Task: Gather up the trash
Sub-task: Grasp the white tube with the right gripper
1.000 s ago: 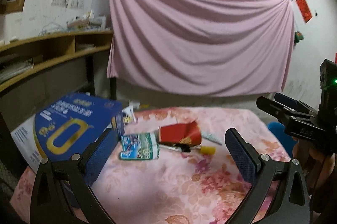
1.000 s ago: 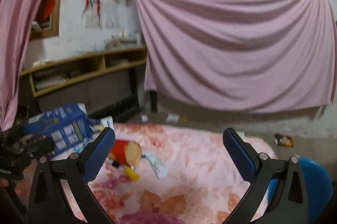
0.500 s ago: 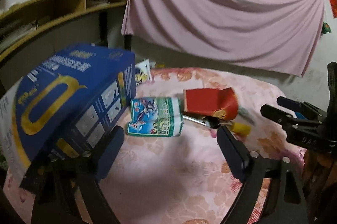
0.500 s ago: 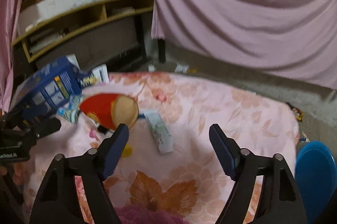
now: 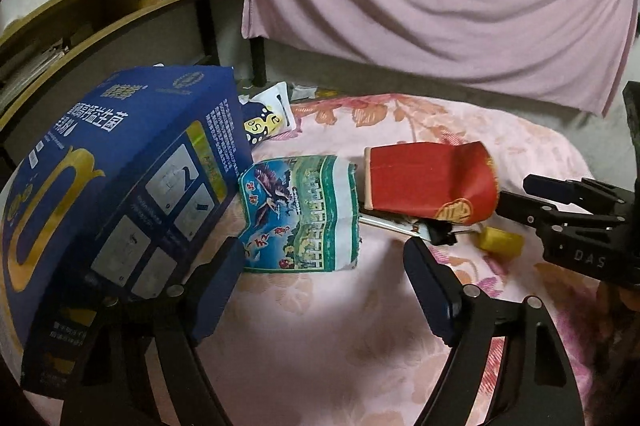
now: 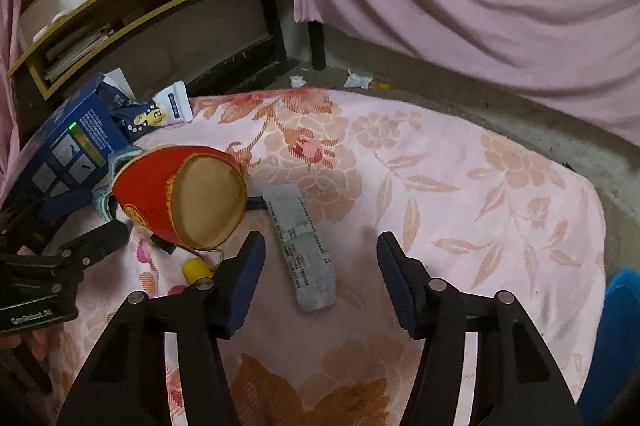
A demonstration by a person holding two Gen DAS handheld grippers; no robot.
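**Both grippers drop toward the litter as their fingers narrow**

The trash lies clustered on a table draped in a pink flowered cloth (image 6: 460, 162). Nearest the right gripper (image 6: 320, 278) is a flattened pale carton (image 6: 302, 246), long and creased, lying just ahead of the gap between its fingers. Those fingers are closing but grasp nothing; the carton is not yet touched. A second ago this view showed mostly the pink curtain, so the gripper has tipped down and come in over the table.

The left gripper (image 5: 324, 286) has made the same dip. Its fingers are also closing with nothing clamped, and a crinkled green and blue printed wrapper (image 5: 304, 214) sits just beyond their tips. Beside the wrapper lies a crushed red paper cup (image 5: 432, 186) on its side, its tan inside facing the right camera, with a small yellow cap (image 5: 500, 242) and a dark clip-like piece close by. A large glossy blue box (image 5: 116, 182), stiff cardboard, stands against the wrapper at the table's left edge, and a small dark blue and white packet (image 5: 266, 114) pokes out behind it.

I judge each hand is lining up its own first pick, carton on the right, wrapper on the left; both are thin, flat and limp, so the fingers will likely need to reach the cloth to catch an edge
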